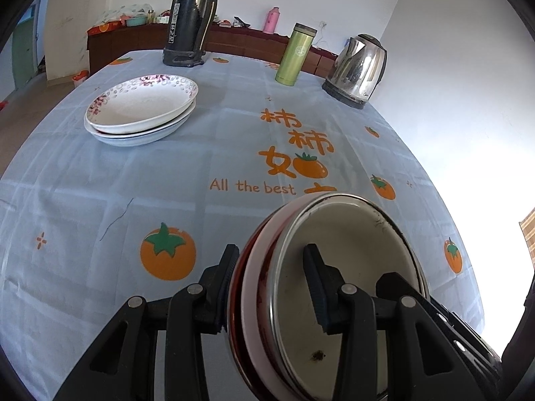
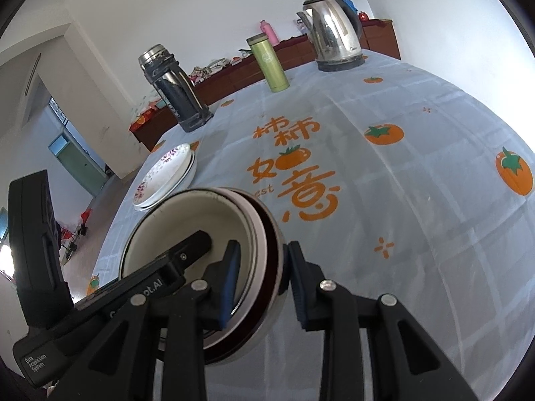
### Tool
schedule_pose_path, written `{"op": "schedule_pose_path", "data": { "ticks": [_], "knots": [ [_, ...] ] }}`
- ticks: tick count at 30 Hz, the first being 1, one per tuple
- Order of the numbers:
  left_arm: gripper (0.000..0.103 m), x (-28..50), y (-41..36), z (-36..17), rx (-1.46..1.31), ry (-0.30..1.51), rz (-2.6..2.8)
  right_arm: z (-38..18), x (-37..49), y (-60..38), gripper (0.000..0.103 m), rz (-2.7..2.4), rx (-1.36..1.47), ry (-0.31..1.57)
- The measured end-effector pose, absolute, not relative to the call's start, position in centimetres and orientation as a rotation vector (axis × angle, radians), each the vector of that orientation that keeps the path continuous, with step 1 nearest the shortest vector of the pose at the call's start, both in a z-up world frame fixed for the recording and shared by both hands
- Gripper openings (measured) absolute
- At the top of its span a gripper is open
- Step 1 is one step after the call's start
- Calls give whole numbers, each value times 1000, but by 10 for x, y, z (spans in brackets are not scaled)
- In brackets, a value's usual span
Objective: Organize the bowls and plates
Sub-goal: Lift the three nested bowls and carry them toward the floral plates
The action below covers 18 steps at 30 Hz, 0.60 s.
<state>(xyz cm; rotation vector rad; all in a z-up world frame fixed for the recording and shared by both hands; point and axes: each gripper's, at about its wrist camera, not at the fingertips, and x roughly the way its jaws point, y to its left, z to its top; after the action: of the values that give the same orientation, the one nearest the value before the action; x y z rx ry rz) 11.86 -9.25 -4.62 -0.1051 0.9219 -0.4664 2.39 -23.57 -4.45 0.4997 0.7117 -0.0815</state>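
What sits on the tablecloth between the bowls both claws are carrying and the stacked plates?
Nothing visible. The nested bowls are gripped on opposite rims by the left claw and the right claw. Only bare tablecloth lies before the stacked plates; the dark flask, green bottle and kettle stand further back.

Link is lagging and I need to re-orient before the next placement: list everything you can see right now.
bowls: stacked, number unclear, red and pink outside, cream inside, held over the near table edge by both grippers
plates: two, white, floral rim, stacked far left
large flask: one, black, far edge
green flask: one, far edge
kettle: one, steel, far right
tablecloth: one, pale blue with orange fruit
left gripper: black, clamping bowl wall
right gripper: black, clamping opposite wall
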Motion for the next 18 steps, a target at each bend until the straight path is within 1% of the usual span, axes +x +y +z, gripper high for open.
{"op": "schedule_pose_path", "data": {
  "ticks": [18],
  "knots": [
    [43,120,-60,-49,-119,931,-417,-48,32,-207,29,-38,494,733]
  ]
}}
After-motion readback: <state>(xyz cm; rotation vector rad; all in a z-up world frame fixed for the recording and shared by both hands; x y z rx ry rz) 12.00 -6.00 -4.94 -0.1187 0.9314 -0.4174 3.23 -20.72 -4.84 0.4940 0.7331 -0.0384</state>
